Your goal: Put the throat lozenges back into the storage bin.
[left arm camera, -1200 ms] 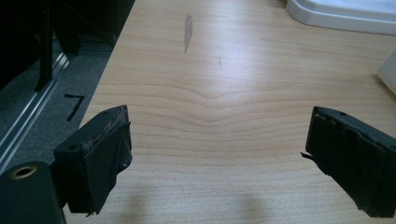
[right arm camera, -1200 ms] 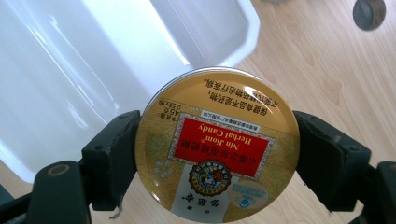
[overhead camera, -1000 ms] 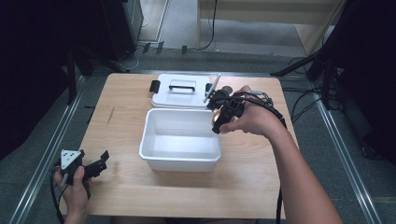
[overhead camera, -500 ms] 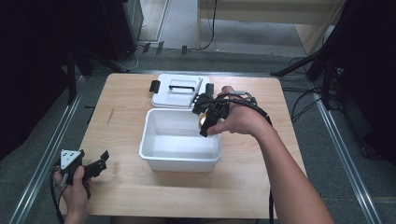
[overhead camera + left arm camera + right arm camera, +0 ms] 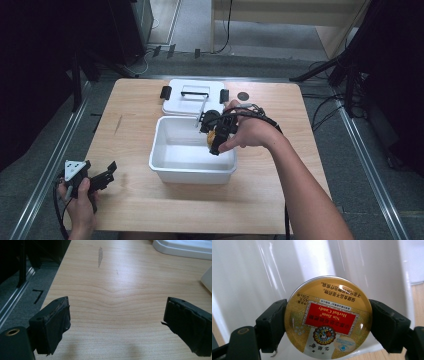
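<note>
While the left gripper (image 5: pixel 100 177) rested at the wooden worktop's (image 5: pixel 130 215) near corner, fingers wide and empty, the right gripper (image 5: pixel 328 322) clamped a round glossy candy tin (image 5: pixel 328 317) above the smooth white plastic bin (image 5: pixel 192 170); its lid (image 5: pixel 192 97) lay beyond.

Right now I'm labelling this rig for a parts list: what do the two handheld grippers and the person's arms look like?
Both are black, each with two blocky fingers faced with black pads. The left gripper carries a grey three-cornered plate with dark dots on top, and a dark cable trails from it. The right gripper has black cables looping over the hand. The left gripper's pads look frayed at the edges. No sleeves cover the forearms.
</note>
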`<state>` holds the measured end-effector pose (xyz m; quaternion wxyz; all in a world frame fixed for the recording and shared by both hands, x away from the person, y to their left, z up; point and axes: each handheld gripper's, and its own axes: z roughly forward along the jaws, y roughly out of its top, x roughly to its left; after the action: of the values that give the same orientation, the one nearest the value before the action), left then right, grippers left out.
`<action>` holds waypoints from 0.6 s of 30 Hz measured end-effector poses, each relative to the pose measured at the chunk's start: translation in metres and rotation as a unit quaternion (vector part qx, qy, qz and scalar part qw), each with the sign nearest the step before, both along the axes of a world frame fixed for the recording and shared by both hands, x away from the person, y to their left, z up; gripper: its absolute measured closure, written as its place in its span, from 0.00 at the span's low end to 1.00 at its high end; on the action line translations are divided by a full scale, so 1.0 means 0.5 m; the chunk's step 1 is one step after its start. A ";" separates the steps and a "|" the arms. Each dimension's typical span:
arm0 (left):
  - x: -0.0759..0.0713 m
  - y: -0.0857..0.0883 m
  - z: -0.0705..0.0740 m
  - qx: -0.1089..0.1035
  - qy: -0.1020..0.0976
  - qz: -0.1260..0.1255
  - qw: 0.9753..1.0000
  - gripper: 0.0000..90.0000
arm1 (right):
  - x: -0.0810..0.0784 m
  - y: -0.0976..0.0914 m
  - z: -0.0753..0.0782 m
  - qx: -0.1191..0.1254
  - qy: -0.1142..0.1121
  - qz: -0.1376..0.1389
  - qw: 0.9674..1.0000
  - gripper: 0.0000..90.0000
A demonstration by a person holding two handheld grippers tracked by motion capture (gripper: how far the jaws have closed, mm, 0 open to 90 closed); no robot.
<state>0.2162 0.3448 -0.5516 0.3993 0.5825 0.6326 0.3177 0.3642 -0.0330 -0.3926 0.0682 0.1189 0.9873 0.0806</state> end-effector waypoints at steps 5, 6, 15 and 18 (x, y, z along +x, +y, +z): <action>0.000 0.000 0.000 0.000 0.000 0.000 1.000 0.09 | -0.001 0.000 -0.021 -0.003 0.003 0.014 1.000 0.23; 0.000 0.000 0.000 -0.002 0.001 0.000 1.000 0.09 | -0.001 0.000 -0.025 -0.004 0.005 0.018 1.000 0.23; 0.001 -0.001 0.000 -0.002 0.002 -0.002 1.000 0.09 | 0.002 0.002 -0.056 -0.016 0.013 0.024 0.999 0.23; 0.001 -0.001 0.000 -0.002 0.002 -0.004 1.000 0.09 | -0.004 0.004 -0.065 -0.021 0.023 0.017 0.999 0.23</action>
<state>0.2165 0.3442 -0.5516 0.4005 0.5848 0.6316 0.3140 0.3623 -0.0311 -0.4253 0.0462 0.1021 0.9920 0.0583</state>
